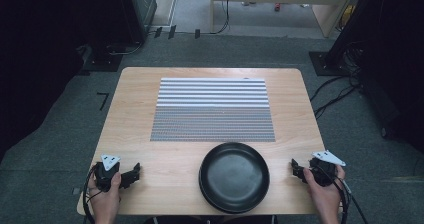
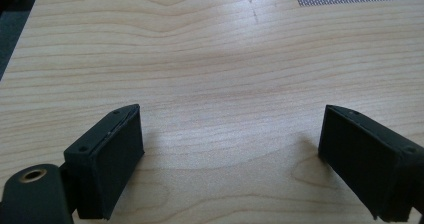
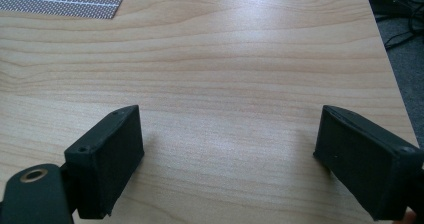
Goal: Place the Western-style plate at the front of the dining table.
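Black plate [image 1: 234, 176] btwn left claw [image 1: 134, 174] & right claw [image 1: 296, 168]; both wide apart, empty.

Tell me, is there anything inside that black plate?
Nothing: the black plate lies empty on the wooden table. The tabletop beneath it is covered, so what lies under it cannot be seen.

Soft overhead light, dark surroundings

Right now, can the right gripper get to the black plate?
Probably yes. The right gripper sits open beside the black plate, with bare table between them and nothing in the way.
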Available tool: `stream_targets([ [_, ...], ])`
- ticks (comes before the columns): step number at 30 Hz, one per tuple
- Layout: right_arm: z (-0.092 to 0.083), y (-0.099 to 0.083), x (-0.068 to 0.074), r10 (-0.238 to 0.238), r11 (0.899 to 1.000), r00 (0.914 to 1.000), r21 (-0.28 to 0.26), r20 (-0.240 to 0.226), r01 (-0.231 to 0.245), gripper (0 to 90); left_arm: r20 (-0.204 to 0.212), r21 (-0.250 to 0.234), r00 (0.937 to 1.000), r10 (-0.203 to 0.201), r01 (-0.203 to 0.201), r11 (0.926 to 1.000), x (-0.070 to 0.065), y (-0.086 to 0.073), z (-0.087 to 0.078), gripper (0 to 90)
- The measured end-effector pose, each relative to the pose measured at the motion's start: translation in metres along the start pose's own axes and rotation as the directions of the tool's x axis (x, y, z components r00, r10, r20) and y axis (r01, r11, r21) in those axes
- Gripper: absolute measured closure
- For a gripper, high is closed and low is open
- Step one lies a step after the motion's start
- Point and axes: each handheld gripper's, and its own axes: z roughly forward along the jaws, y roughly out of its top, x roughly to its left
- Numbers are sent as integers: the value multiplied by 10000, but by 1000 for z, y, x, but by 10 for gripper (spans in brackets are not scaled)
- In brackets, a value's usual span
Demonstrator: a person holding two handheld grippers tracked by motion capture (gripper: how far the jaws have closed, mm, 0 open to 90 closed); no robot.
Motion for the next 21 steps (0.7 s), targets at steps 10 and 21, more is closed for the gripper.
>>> stream_targets([
  [10, -2, -1, 2, 89, 9999, 9997, -111, 229, -86, 133, 422, -305, 9986, -305, 318, 9990, -2, 7, -2, 103],
  [21, -14, 3, -2, 710, 9955, 9975, -630, -28, -710, 135, 1011, -544, 9949, -16, 72, 9985, -22, 13, -7, 97],
])
